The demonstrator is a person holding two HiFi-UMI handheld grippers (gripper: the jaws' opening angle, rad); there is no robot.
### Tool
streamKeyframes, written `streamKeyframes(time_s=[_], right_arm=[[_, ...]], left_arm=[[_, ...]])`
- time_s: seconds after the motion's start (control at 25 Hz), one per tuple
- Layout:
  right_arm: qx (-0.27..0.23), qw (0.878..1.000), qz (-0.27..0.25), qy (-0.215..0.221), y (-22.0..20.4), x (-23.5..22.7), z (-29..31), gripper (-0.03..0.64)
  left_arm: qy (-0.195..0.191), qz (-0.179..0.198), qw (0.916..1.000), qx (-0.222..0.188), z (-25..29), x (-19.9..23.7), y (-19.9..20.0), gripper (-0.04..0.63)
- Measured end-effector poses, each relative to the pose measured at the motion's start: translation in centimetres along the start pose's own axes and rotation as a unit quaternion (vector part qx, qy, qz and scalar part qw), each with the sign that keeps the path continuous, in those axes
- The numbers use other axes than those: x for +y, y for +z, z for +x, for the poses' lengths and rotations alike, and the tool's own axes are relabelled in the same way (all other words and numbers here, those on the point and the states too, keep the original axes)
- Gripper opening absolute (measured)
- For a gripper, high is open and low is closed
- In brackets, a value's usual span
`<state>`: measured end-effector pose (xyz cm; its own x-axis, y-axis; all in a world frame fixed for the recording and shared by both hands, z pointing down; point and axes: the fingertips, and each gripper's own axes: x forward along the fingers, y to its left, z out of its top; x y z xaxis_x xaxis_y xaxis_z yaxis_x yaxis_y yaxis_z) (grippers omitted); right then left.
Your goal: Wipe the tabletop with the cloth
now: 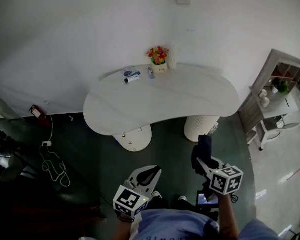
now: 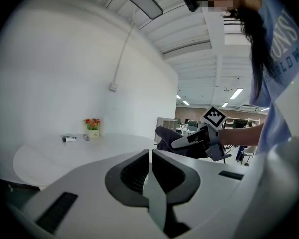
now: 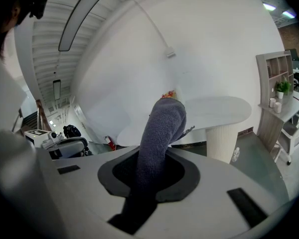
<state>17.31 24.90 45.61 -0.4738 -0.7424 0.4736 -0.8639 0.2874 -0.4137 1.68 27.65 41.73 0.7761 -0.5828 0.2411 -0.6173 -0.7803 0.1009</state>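
Right gripper view: the right gripper (image 3: 157, 156) is clamped on the grey cloth (image 3: 164, 121), which stands up from its jaws. The left gripper (image 2: 150, 157) has its jaws together, empty. The tabletop (image 1: 180, 101) lies straight ahead, well apart, its length running left to right. The cloth-bearing gripper looks nearer its right end.

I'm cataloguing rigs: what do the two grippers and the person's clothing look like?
The left gripper and right gripper have pale grey shells and black jaw pads. Each carries a white cube with black square markers. The person wears a light blue shirt.
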Motion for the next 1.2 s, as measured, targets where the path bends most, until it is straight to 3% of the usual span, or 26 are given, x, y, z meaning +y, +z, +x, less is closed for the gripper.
streamKeyframes(time_s=[0.32, 0.56, 1.2], right_arm=[[0.011, 0.999, 0.025, 0.023, 0.4, -1.0, -2.1, 0.074], [0.023, 0.999, 0.004, 0.025, -0.6, -2.1, -3.3, 0.074], [0.025, 0.999, -0.004, 0.032, -0.5, -3.4, -3.0, 0.074]], left_arm=[[0.009, -0.014, 0.9998, 0.008, 1.4, -3.4, 1.0, 0.015], [0.010, -0.009, 0.9997, 0.020, 2.0, -5.8, 0.7, 0.015], [0.014, 0.006, 0.9994, 0.031, 3.7, -6.4, 0.9, 0.015]])
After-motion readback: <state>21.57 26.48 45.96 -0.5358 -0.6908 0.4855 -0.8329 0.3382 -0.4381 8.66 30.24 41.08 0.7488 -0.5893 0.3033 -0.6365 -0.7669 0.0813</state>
